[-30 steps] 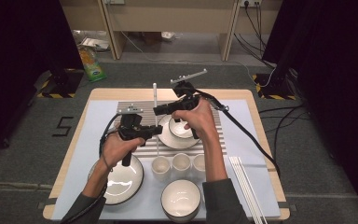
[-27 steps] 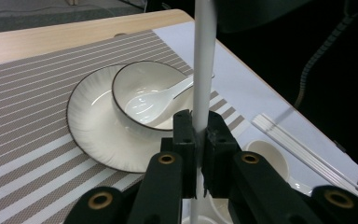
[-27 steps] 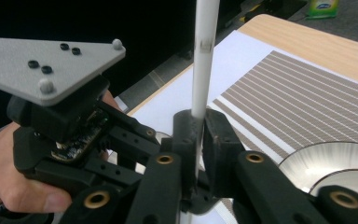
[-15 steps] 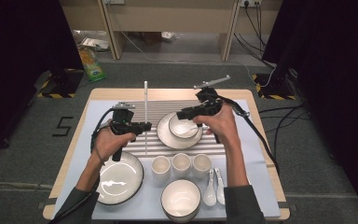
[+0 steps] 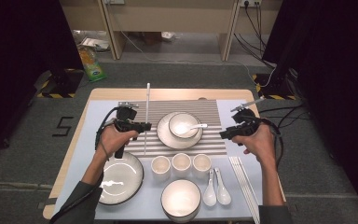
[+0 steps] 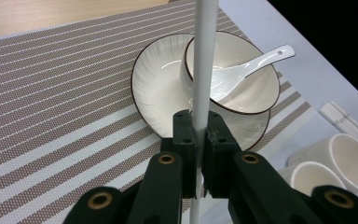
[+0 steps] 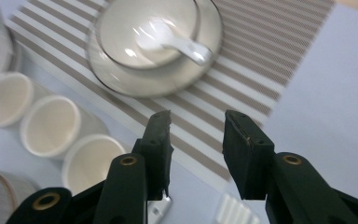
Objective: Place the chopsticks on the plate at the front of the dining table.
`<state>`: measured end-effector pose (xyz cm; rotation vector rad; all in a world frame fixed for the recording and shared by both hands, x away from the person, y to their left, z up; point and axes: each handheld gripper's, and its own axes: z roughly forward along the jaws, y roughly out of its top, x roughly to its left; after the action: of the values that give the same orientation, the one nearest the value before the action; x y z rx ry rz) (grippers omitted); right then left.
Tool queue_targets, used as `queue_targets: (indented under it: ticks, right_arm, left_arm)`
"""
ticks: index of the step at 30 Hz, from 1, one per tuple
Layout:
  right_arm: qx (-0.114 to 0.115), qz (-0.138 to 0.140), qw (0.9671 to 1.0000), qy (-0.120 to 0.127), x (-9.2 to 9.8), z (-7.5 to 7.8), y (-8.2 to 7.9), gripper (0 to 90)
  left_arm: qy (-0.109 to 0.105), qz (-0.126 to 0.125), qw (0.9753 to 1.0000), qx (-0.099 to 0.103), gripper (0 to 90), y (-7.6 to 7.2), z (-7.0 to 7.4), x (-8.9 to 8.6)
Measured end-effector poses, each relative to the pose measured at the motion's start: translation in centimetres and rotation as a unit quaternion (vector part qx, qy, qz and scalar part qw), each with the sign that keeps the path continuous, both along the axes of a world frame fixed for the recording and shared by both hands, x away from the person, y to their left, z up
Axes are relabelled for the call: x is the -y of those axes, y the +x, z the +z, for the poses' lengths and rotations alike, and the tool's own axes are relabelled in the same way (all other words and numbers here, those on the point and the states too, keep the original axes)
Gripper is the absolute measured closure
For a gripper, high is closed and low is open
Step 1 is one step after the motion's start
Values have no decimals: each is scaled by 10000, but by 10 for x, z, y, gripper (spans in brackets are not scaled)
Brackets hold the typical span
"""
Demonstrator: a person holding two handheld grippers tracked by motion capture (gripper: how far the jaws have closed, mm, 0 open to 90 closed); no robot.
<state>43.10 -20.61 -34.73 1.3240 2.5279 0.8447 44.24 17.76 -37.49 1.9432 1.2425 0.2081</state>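
One long white chopstick, upright-tilted.

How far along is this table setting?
Seemingly about midway. Done: a bowl with a spoon sits on a plate on the striped mat. In hand: the left tongs grip a white chopstick; the right tongs are open. Left, probably: laying the chopstick down, then the cups, spare spoons and chopsticks.

Mat: striped, mid-table.
Plate: on mat, bears bowl with spoon.
Cups: three, in row.
Front bowl: beside two spoons.
Big plate: front left.
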Motion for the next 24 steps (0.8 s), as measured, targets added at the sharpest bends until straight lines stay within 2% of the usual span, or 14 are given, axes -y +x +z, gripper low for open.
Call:
queue_targets:
  ticks: [4,12,19,24]
  right_arm:
    - [-99,-144,9993,-336,15,-17,-5,609]
    - [-292,-386,9970,-605,34,-41,-9,599]
    - [-449,-659,9951,-581,50,-59,-8,588]
    - [-597,-929,9919,-622,66,-73,-10,587]
  left_arm:
    - [15,34,10000,-72,850,5,-4,4]
    - [105,-10,9998,-196,850,9,-12,9]
    - [123,46,9995,-272,850,13,-18,7]
    - [111,75,9994,-319,850,16,-21,6]
